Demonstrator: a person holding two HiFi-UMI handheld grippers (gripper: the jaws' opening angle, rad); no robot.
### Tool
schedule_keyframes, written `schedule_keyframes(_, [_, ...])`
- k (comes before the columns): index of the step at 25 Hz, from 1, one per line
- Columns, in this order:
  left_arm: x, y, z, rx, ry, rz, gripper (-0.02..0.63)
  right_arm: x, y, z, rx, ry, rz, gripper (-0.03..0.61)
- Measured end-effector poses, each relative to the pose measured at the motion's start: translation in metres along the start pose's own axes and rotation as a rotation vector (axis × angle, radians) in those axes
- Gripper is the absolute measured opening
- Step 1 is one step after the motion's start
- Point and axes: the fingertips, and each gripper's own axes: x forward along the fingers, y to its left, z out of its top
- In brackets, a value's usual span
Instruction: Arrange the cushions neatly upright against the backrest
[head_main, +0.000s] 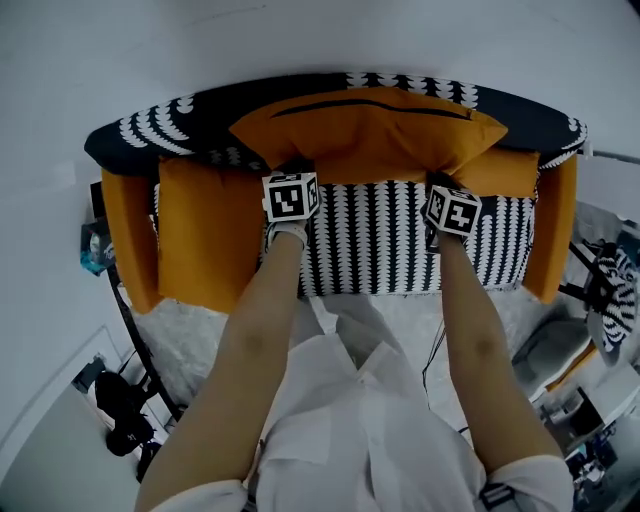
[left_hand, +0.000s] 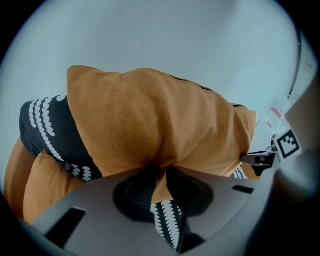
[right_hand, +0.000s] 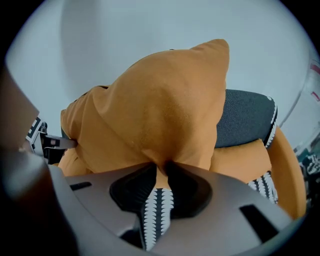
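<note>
A large orange cushion (head_main: 370, 125) (left_hand: 150, 120) (right_hand: 165, 105) stands upright against the black-and-white backrest (head_main: 200, 115) of the sofa. My left gripper (head_main: 292, 170) (left_hand: 162, 172) has a fold of the cushion's lower edge between its jaws, which are opening. My right gripper (head_main: 440, 182) (right_hand: 161, 170) pinches the same edge further right, and its jaws are opening too. A second orange cushion (head_main: 205, 235) lies on the striped seat (head_main: 380, 240) at the left. A smaller orange cushion (head_main: 505, 170) sits at the right, partly behind the large one.
Orange armrests (head_main: 128, 235) (head_main: 555, 230) close off both ends of the sofa. A white wall rises behind the backrest. A black object (head_main: 125, 410) stands on the floor at the lower left, and a patterned chair (head_main: 610, 290) at the right.
</note>
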Motion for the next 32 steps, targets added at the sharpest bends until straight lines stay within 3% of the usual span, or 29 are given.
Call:
schedule_keyframes(4, [-0.006,-0.003,-0.003,-0.005,0.012,-0.015,0.106,-0.005,-0.002,-0.003,0.056,0.008,0.016,0.134])
schedule_keyframes(7, [-0.014,-0.008,-0.005,-0.009,0.015,-0.045,0.146,-0.014,-0.001,0.000,0.091,-0.009,0.025,0.132])
schedule_keyframes(14, [-0.050,-0.006,-0.007,-0.022,-0.048,-0.049,0.189,-0.044,0.034,0.026,-0.008,-0.101,0.074,0.137])
schedule_keyframes(18, [-0.075,0.013,-0.007,-0.069,-0.097,-0.040,0.187,-0.055,0.091,0.045,-0.076,-0.163,0.185,0.143])
schedule_keyframes(24, [-0.123,0.079,-0.028,-0.179,-0.149,0.021,0.186,-0.053,0.202,0.049,-0.258,-0.137,0.355,0.149])
schedule_keyframes(32, [-0.198,0.217,-0.146,-0.464,-0.133,0.207,0.184,-0.024,0.375,0.009,-0.546,0.034,0.589,0.170])
